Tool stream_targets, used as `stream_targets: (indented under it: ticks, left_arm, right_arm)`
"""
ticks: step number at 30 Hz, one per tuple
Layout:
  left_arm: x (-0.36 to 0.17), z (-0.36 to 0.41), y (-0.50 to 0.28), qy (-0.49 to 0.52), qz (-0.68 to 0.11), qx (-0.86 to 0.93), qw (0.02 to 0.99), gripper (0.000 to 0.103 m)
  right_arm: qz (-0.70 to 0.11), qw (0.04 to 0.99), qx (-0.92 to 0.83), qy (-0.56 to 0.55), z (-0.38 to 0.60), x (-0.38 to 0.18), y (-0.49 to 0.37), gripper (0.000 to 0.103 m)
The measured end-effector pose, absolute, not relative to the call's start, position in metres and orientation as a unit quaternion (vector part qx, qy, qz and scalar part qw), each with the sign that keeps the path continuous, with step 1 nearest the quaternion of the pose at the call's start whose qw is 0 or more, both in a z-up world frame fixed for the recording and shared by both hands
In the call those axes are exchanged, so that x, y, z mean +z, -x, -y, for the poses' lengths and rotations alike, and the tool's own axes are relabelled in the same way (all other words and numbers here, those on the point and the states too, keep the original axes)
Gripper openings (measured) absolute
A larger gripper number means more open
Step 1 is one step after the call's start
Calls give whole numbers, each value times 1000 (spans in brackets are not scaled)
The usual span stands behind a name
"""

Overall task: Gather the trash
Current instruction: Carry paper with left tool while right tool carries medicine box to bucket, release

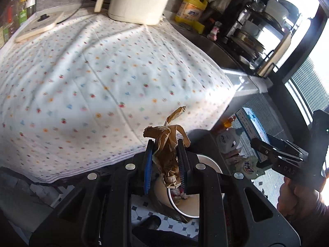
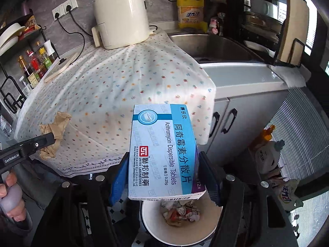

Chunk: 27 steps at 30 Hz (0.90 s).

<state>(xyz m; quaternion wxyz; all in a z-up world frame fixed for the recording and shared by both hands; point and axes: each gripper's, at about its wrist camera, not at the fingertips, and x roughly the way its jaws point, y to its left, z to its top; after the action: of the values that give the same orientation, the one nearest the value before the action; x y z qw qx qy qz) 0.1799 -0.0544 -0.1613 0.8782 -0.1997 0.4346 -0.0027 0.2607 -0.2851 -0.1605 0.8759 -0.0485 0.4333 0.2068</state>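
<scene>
My left gripper [image 1: 165, 150] is shut on a crumpled brown paper [image 1: 167, 144], held off the table's front edge above a white round bin [image 1: 185, 203]. It also shows in the right wrist view [image 2: 52, 139] with the brown paper [image 2: 54, 129]. My right gripper [image 2: 164, 168] is shut on a blue and white tablet box [image 2: 162, 152], held directly above the white bin [image 2: 181, 226], which holds crumpled wrappers. In the left wrist view the right gripper [image 1: 261, 150] and the box [image 1: 250, 125] are at the right.
A table with a dotted white cloth [image 2: 115, 90] carries a cream appliance [image 2: 121, 18] and a board [image 2: 59, 68]. A sink [image 2: 207, 45], a yellow detergent bottle [image 2: 190, 8] and a dish rack [image 2: 265, 20] are beyond. A bag of trash [image 2: 271, 160] sits by the cabinet.
</scene>
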Motion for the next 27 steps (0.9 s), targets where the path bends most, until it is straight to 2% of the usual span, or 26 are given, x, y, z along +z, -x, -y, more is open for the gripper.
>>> stream_targets:
  ticks: [11,14,16,19,21,27]
  left_arm:
    - [-210,175,-216,151,-516,-134,832,23]
    - [-222,198,-223,143,-539,-160,814,35]
    - [-228,208,-226,146,-551,-175,802,63]
    - [-228,211,-229,150,-554,-186,797,78]
    - [-226,207,-230,154,-552,-184,798,83]
    - [-206,179,-231,151,-533,-153,819,85]
  right_arm:
    - [-456,881,125,20,380,-181,-241,64]
    - [-460,881,110,14,395,-184,-237,64]
    - [-462,881,102,12,402,-186,-234,64]
    - [-467,879,97,7,410,-191,-230,64]
    - [-470,877,97,6,411,-194,-229,64]
    - [-483,868,110,3,405,-206,-228,65]
